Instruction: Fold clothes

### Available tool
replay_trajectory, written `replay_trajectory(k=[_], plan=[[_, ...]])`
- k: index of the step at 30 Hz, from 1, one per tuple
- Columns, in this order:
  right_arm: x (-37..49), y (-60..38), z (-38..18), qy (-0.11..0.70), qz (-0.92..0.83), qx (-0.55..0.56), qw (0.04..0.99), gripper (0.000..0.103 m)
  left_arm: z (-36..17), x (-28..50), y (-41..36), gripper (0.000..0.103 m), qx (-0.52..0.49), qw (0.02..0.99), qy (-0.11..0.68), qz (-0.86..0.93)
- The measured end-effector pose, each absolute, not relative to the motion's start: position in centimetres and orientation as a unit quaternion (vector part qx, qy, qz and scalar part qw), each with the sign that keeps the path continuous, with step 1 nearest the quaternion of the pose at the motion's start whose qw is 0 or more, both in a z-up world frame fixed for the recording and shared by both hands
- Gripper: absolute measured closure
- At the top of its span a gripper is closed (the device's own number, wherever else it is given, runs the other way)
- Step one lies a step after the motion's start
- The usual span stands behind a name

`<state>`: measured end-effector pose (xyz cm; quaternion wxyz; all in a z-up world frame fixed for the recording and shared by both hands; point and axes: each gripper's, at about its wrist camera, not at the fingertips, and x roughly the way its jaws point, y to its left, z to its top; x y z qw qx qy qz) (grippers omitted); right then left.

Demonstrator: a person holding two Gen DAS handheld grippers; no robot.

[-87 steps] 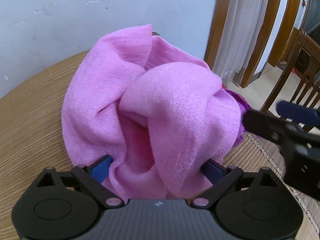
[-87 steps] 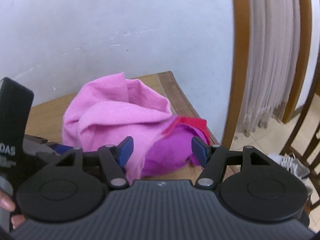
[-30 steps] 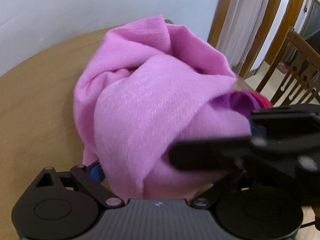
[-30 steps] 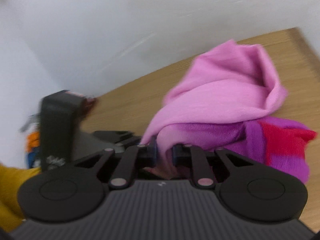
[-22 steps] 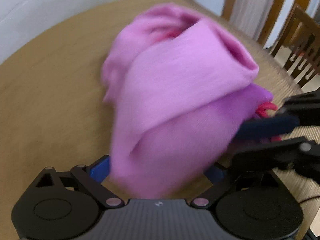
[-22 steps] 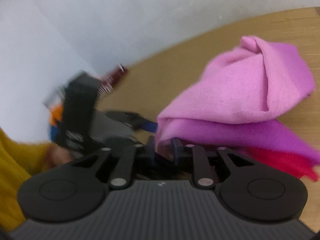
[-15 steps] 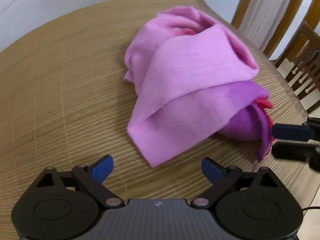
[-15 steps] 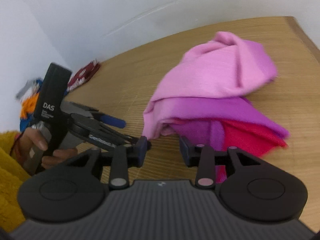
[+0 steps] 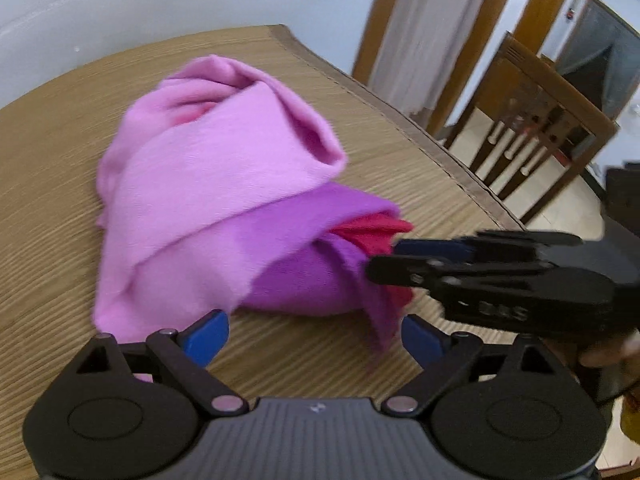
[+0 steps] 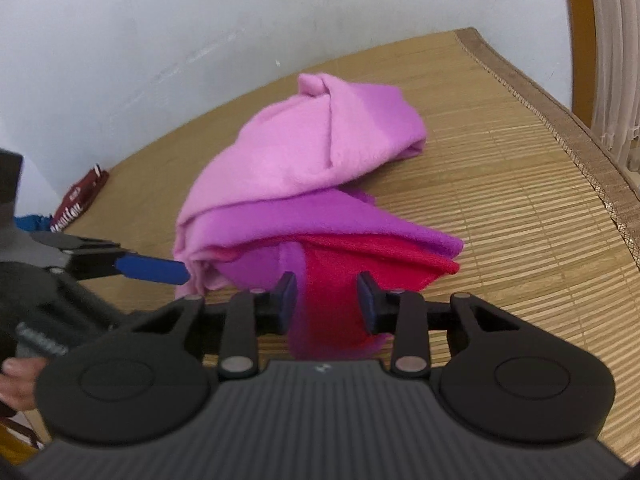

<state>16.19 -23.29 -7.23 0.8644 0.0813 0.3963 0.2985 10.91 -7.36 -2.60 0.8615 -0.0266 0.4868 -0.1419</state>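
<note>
The right gripper (image 10: 326, 300) fills the bottom of the right wrist view, its blue-padded jaws partly apart after closing a little just now. A hanging strip of red and purple cloth lies between the pads, and I cannot tell whether they press on it. In the left wrist view the same gripper (image 9: 384, 260) reaches in from the right edge, its tips at the red end of the bundle.

The left gripper (image 9: 314, 334) sits at the bottom of its own view with jaws wide apart and nothing between them but bare mat and the lowest purple fringe of the cloth. From the right wrist view it (image 10: 176, 272) enters at the left, one blue finger (image 10: 152, 269) pointing at the pale pink lower corner of the bundle, touching it or just short.

The clothes (image 10: 304, 184) lie in a loosely bunched heap in the middle of both frames: a light pink layer on top, a deeper purple layer beneath, and red fabric (image 10: 360, 256) showing at the lower right end.

The heap rests on a woven bamboo mat covering the tabletop (image 10: 520, 208), which has a brown fabric border. At the left of the right wrist view lie a dark red cloth with white lettering (image 10: 78, 196) and a bit of blue fabric (image 10: 30, 222). Behind is a white wall (image 10: 200, 20); the upper right of the left wrist view shows a wooden chair (image 9: 532, 120) and pale curtains (image 9: 432, 20).
</note>
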Motion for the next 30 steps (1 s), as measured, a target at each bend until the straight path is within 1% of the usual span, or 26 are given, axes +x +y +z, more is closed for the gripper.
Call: replay_trajectory(k=[1, 3, 4, 5, 6, 10, 12, 15, 17, 19, 20, 23, 27, 28, 29, 30], plan=[[16.1, -23.6, -7.2, 0.398, 0.301, 0.083, 0.862, 0.072, -2.9, 11.2, -7.6, 0.009, -0.029, 0.860, 0.489, -0.145], [16.0, -24.3, -7.3, 0.403, 0.306, 0.086, 0.858, 0.091, -3.2, 11.5, -7.8, 0.011, -0.036, 0.857, 0.492, -0.150], [15.9, -24.7, -7.3, 0.405, 0.309, 0.088, 0.856, 0.095, -3.1, 11.4, -7.7, 0.014, -0.042, 0.856, 0.491, -0.155], [16.0, -25.1, -7.4, 0.408, 0.314, 0.105, 0.851, 0.096, -3.0, 11.3, -7.6, 0.016, -0.051, 0.855, 0.488, -0.166], [16.2, -25.7, -7.5, 0.411, 0.321, 0.131, 0.843, 0.097, -2.8, 11.3, -7.6, 0.018, -0.059, 0.856, 0.481, -0.178], [16.5, -28.1, -8.3, 0.416, 0.353, 0.269, 0.794, 0.097, -2.1, 10.9, -7.8, 0.018, -0.088, 0.863, 0.449, -0.212], [16.4, -28.7, -8.7, 0.418, 0.354, 0.298, 0.782, 0.097, -2.1, 11.0, -7.8, 0.018, -0.097, 0.866, 0.442, -0.214], [16.3, -29.5, -9.3, 0.422, 0.353, 0.337, 0.764, 0.097, -2.9, 11.8, -7.3, 0.020, -0.135, 0.850, 0.454, -0.233], [16.2, -30.0, -9.7, 0.422, 0.351, 0.361, 0.754, 0.097, -3.9, 12.5, -7.0, 0.023, -0.174, 0.833, 0.462, -0.252], [16.3, -30.5, -10.2, 0.421, 0.349, 0.384, 0.744, 0.097, -5.0, 13.3, -6.4, 0.038, -0.217, 0.811, 0.469, -0.273], [16.3, -30.7, -10.5, 0.421, 0.347, 0.397, 0.738, 0.097, -5.6, 13.4, -6.0, 0.040, -0.241, 0.800, 0.472, -0.281], [16.2, -31.2, -11.5, 0.423, 0.340, 0.430, 0.721, 0.097, -6.9, 13.5, -4.5, 0.043, -0.295, 0.780, 0.470, -0.288], [15.6, -30.9, -12.0, 0.433, 0.348, 0.416, 0.720, 0.097, -7.5, 14.0, -2.8, 0.043, -0.318, 0.781, 0.464, -0.272], [15.5, -30.7, -12.0, 0.434, 0.352, 0.412, 0.720, 0.097, -7.5, 14.2, -2.5, 0.044, -0.319, 0.783, 0.462, -0.268], [15.4, -30.4, -12.0, 0.435, 0.355, 0.409, 0.719, 0.097, -7.6, 14.4, -2.5, 0.049, -0.318, 0.785, 0.463, -0.263], [15.3, -30.1, -12.0, 0.436, 0.358, 0.408, 0.718, 0.097, -7.7, 14.5, -2.6, 0.062, -0.316, 0.786, 0.465, -0.259]])
